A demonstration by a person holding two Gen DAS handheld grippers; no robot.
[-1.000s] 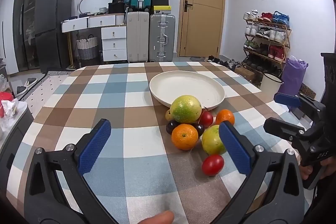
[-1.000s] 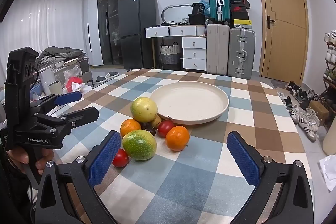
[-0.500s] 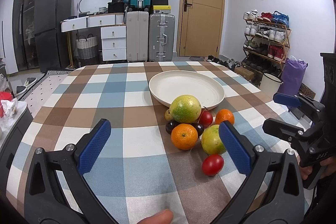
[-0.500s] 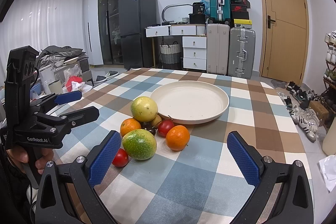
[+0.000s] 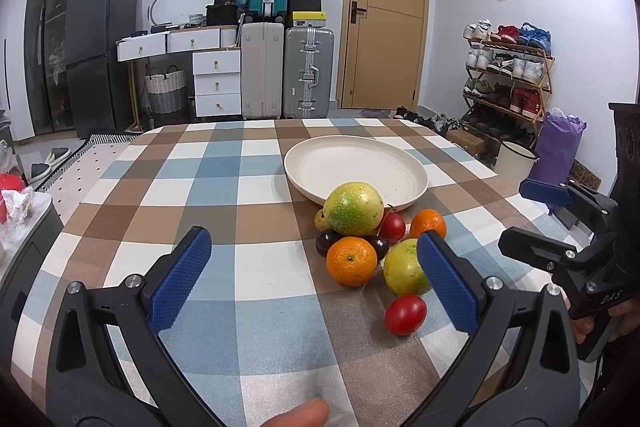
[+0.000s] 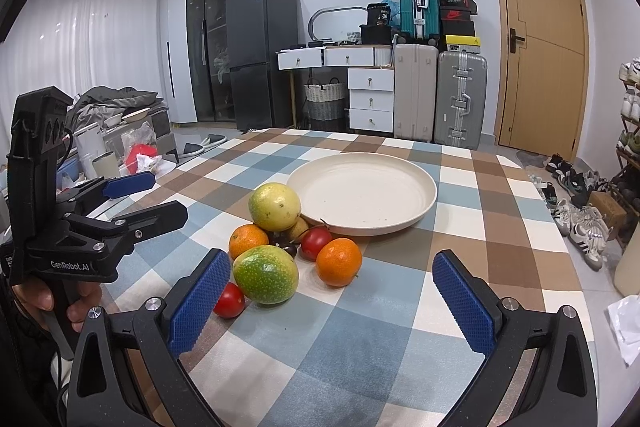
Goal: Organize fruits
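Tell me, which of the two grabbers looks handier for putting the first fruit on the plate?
Probably the left gripper: its open fingers frame the near orange, with the plate just beyond the pile. The right gripper, also open, frames mostly bare cloth beside the fruit. It's a close call.

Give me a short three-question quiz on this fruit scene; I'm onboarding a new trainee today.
1. True or false: the cream plate already holds fruit.
2. Multiple choice: the left gripper and right gripper are A) both open, B) both shut, C) one holding an orange.
3. Fill in: the red tomato nearest the left gripper lies on the ____ tablecloth.

Key: 1 false, all fruit lies beside it; 2 A; 3 checkered.
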